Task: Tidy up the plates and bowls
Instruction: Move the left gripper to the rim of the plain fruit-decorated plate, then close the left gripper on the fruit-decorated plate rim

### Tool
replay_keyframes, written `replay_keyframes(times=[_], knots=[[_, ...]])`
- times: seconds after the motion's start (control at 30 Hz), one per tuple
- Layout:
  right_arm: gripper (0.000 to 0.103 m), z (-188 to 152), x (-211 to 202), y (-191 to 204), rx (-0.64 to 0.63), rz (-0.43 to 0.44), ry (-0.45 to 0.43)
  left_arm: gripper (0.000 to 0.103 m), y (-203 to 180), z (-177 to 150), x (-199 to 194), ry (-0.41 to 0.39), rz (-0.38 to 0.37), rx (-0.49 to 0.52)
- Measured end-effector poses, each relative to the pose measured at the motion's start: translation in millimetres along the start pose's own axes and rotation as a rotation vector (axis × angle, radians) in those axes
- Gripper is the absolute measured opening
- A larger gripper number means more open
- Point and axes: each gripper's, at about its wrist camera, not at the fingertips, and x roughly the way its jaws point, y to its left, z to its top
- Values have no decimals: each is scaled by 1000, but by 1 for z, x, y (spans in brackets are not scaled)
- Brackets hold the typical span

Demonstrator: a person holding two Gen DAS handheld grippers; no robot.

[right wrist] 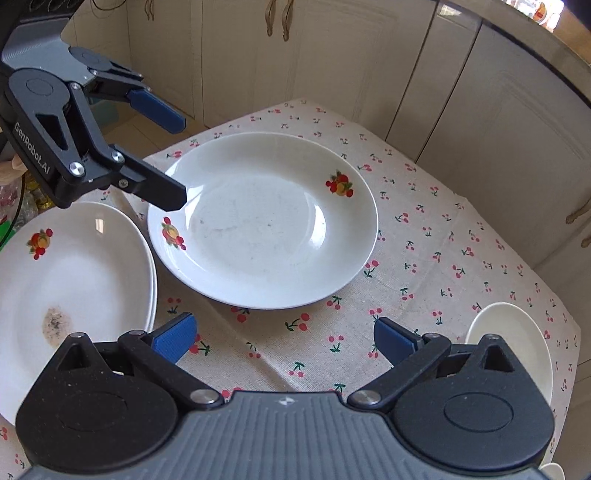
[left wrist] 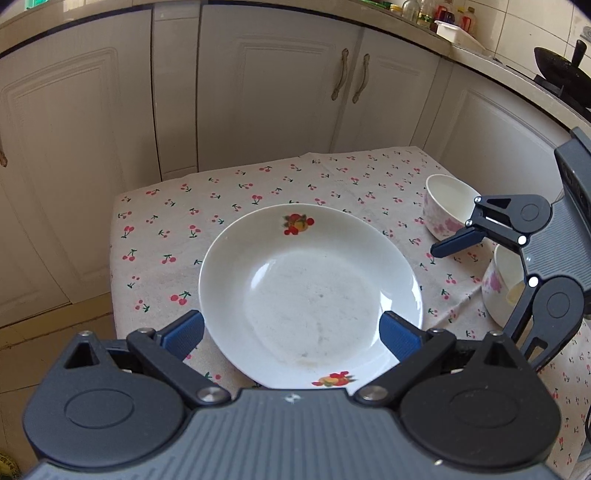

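While both claws gape empty, the left claw (left wrist: 291, 334) straddles the fruit-print plate (left wrist: 310, 295) directly ahead, nearer than the right claw (right wrist: 284, 338); plate stack (right wrist: 74, 273) lies left.

white fruit-print plate (left wrist: 310, 295), cherry-print tablecloth (left wrist: 229, 199)

A cherry-print tablecloth (left wrist: 258, 192) covers the table. Cream cabinet doors (left wrist: 258, 92) with 2 curved handles (left wrist: 352, 75) stand at 12 o'clock. At 2 o'clock, bottles (left wrist: 443, 11), a white tub (left wrist: 456, 31) and a black wok (left wrist: 559, 68) occupy the counter.
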Motion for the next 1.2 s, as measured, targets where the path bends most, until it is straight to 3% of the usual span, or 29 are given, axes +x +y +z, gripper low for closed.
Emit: replay_keyframes(times=[0.17,0.43,0.57,0.97,1.2], knots=[[103,8,24,-1,-27,6,83,100,10,5,12,5,-4,2],[103,14,41,-12,39,108,117,100,24,10,27,9,-21,-42],[103,16,46,-12,52,94,133,100,26,11,30,8,-33,-50],[103,15,47,-10,36,95,101,100,35,12,50,47,-68,-84],[103,12,42,-5,-26,93,31,94,39,15,57,63,-117,-99]])
